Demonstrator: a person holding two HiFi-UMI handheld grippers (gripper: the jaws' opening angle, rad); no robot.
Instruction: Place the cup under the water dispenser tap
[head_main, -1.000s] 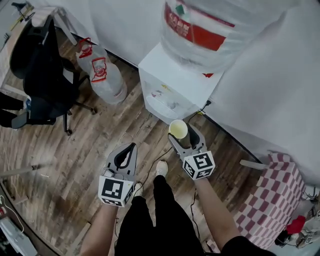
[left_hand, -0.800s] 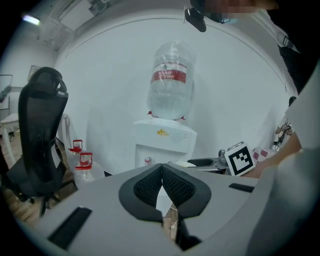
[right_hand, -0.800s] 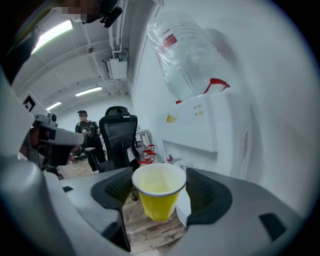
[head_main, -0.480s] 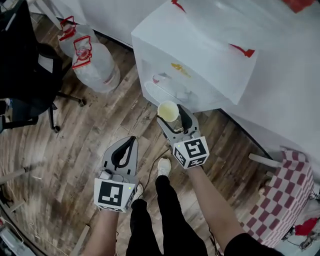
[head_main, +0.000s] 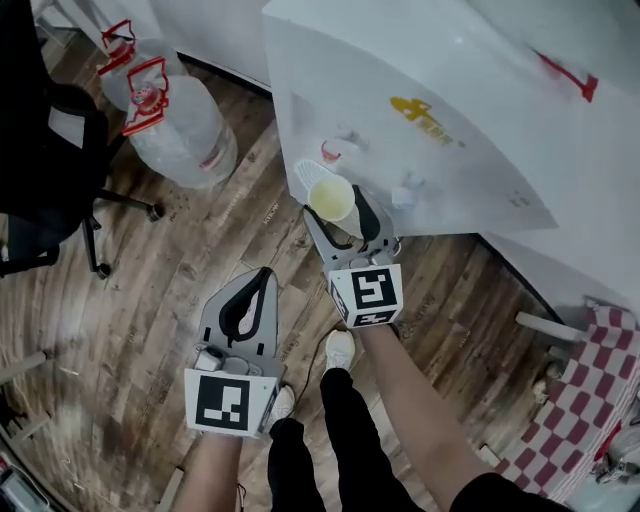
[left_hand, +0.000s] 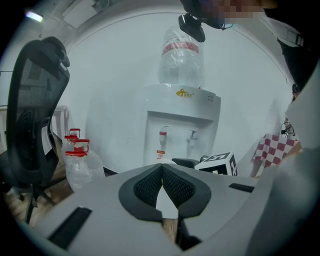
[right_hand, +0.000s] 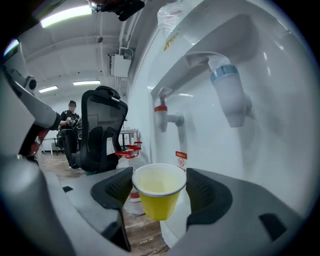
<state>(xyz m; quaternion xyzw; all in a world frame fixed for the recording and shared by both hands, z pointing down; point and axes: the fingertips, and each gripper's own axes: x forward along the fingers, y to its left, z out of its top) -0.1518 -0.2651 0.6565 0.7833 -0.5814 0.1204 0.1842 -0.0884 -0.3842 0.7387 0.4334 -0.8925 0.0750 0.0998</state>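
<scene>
Far to my left stands a black office chair (head_main: 45, 150) on the wood floor (head_main: 150, 300). Beside it, against the wall, are two big clear water jugs (head_main: 185, 125) with red caps; I cannot tell what they hold. My left claw (left_hand: 162, 169) hangs low over the floor, well back from the machine, its jaws pressed together with nothing between them.

My right claw (right_hand: 159, 192) grips the cup (right_hand: 157, 187) on both sides just under its rim. I hold the cup upright in the air, close in front of the water dispenser (head_main: 440, 110), at its tap recess. It sits lower than the red tap (right_hand: 161, 111) and the blue tap (right_hand: 227, 90), roughly between them. I cannot tell whether it is straight beneath either spout. A small red-and-white sticker (right_hand: 180, 158) on the recess wall shows just behind it.

A clear bottle (left_hand: 181, 55) with a red label sits upside down on top of the dispenser; its fill is unclear. Further right, a red-checked cloth (head_main: 600, 380) lies by the wall.

The cup is a small yellow paper one with a white rolled rim, its inside pale and apparently empty.
</scene>
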